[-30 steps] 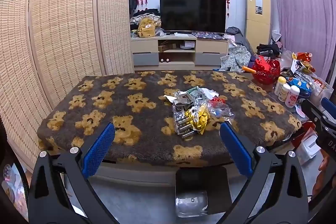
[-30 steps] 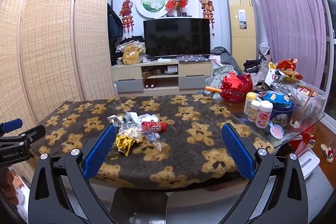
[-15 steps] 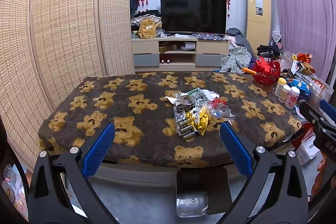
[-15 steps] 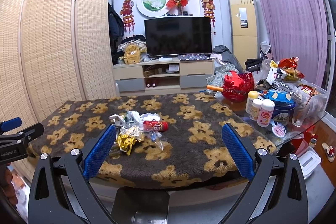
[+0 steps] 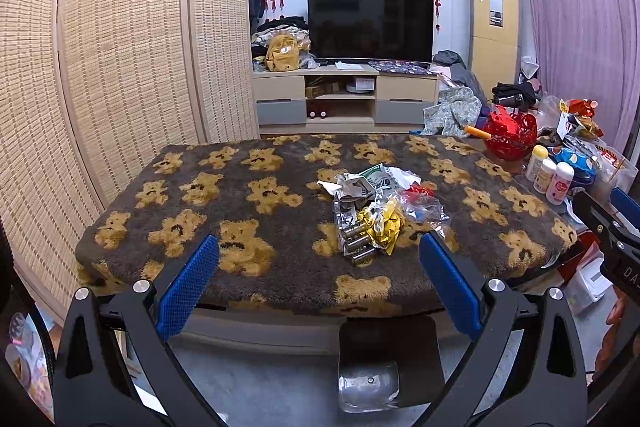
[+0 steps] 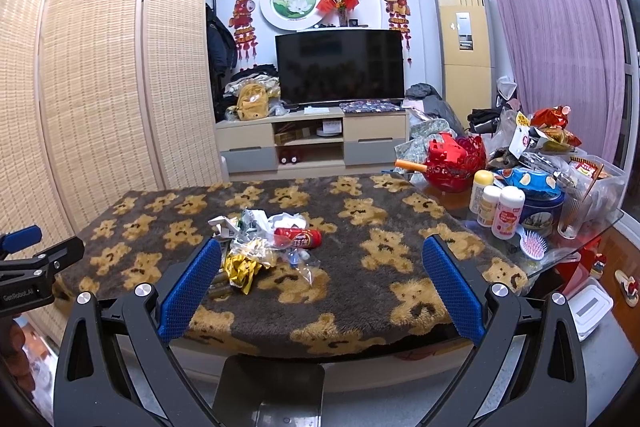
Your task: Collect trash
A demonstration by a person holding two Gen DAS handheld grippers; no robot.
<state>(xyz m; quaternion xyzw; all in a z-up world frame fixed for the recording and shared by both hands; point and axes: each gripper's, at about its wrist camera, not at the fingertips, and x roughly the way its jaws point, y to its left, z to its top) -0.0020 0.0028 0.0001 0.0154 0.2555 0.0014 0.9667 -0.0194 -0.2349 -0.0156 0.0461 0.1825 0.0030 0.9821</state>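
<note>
From the left wrist, the left gripper (image 5: 316, 285) hangs spread wide and empty short of the trash pile (image 5: 378, 209) on the bear-print blanket (image 5: 240, 211). From the right wrist, the right gripper (image 6: 318, 285) is likewise wide apart; "GenRobot.AI" reads on the other gripper's body.

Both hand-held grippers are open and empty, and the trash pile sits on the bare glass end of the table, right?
Not quite. The trash pile lies on the teddy-bear blanket, not the glass; the right wrist view shows it. Left hand-held gripper and right hand-held gripper are open and empty.
</note>
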